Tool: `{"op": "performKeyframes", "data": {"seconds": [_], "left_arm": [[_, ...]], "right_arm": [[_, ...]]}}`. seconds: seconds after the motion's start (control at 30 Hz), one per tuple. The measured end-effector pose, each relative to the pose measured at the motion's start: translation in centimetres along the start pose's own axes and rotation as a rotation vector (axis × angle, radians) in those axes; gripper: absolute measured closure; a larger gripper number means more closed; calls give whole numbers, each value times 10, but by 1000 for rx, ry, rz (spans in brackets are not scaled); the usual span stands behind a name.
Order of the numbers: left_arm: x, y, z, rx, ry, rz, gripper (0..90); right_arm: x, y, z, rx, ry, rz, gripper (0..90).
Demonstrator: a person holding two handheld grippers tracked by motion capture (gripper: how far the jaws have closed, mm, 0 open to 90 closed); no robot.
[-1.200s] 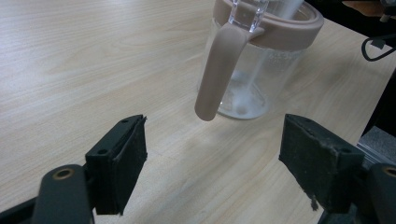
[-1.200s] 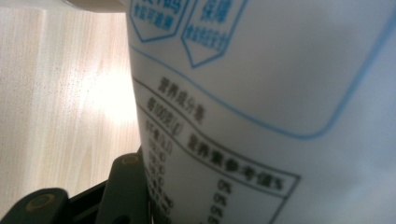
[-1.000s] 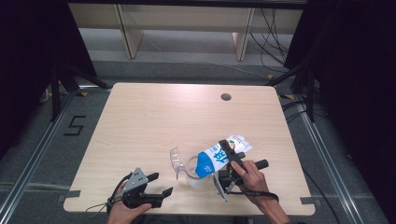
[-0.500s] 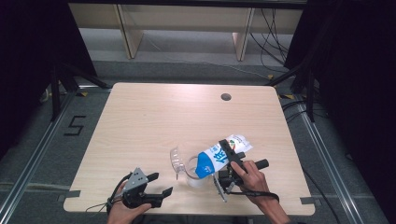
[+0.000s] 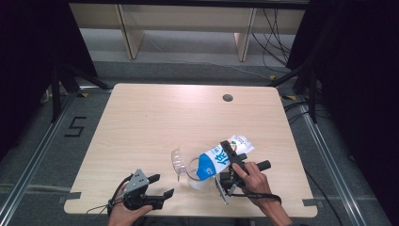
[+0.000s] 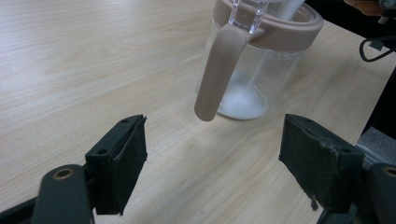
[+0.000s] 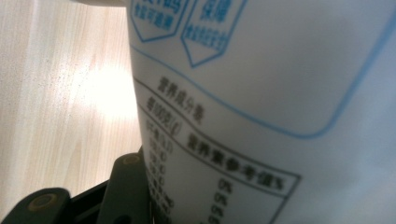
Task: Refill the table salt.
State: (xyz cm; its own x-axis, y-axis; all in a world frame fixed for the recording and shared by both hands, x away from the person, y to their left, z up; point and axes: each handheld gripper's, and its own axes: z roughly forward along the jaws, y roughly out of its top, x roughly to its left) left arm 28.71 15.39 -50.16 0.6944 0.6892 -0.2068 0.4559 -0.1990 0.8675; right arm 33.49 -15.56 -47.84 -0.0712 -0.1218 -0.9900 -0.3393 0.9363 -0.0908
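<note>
Pouring under way: the right gripper (image 5: 231, 162), jaws clamped on a tilted white-and-blue bag (image 5: 225, 155), tips white powder into the clear jug (image 6: 254, 70) near the table's (image 5: 155, 117) near edge; only its bottom is covered. The left gripper (image 5: 157, 197) waits wide-jawed.

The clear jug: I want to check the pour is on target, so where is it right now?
In the high view the clear jug stands near the table's front edge, under the tilted bag gripped by the right gripper.
</note>
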Motion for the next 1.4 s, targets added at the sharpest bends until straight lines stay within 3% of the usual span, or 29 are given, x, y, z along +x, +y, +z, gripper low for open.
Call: {"op": "performKeyframes", "data": {"seconds": [0.1, 0.13, 0.3, 0.33, 0.4, 0.43, 0.47, 0.6, 0.63, 0.67, 0.77, 0.83, 0.9, 1.0, 1.03, 1.07, 1.13, 1.27, 1.33, 1.4], "left_arm": [[0, 0, 0, -1, 1, -3, 224], [0, 0, 0, -1, 0, 0, 224], [1, 0, 0, -1, -1, 9, 224], [1, 0, 0, -1, -1, 8, 224], [1, 0, 0, -1, -1, 8, 224], [1, 0, 0, -1, -2, 9, 224], [1, 0, 0, -1, -2, 8, 224], [1, 0, 0, -2, -2, 7, 224], [1, 0, 0, -2, -2, 7, 224], [1, 0, 0, -2, -2, 6, 224], [0, 0, 0, -2, -2, -3, 224], [1, 0, 0, -1, -3, 9, 224], [0, 0, 0, -2, -2, 3, 224], [0, 0, 0, -2, -2, -2, 224], [0, 0, 0, -3, -4, 1, 224], [0, 0, 0, -1, -2, -1, 224], [1, 0, 0, -2, -5, 7, 224], [1, 0, 0, -3, -5, 5, 224], [1, 0, 0, -3, -5, 5, 224], [1, 0, 0, -3, -5, 5, 224]], "right_arm": [[-2, 0, -1, 2, -4, -15, 536], [3, -1, 1, -15, -26, 23, 536], [2, -1, 0, -14, -27, 16, 538], [2, 0, -2, 14, -3, 19, 539], [4, 0, -2, 19, -13, 33, 539], [0, 1, -1, 9, -26, -14, 539], [0, 1, -1, 9, -20, -25, 540], [-1, 1, -1, 9, -21, -26, 542], [2, 0, -2, 21, -21, 13, 542], [-2, 0, -1, -2, -40, -35, 542], [1, -1, -1, 19, -14, -4, 543], [3, -1, -1, 15, -33, 21, 544], [2, 0, -3, 40, -8, 3, 544], [2, 0, -1, 16, -29, -8, 546], [-3, 0, 0, -10, -52, -67, 547], [1, 0, 0, 1, -39, -16, 547], [3, -1, -1, 18, -31, 3, 548], [2, -1, 1, -5, -52, -8, 549], [4, -2, -1, 21, -37, 14, 550], [-2, -1, 0, -6, -56, -50, 550]]}}
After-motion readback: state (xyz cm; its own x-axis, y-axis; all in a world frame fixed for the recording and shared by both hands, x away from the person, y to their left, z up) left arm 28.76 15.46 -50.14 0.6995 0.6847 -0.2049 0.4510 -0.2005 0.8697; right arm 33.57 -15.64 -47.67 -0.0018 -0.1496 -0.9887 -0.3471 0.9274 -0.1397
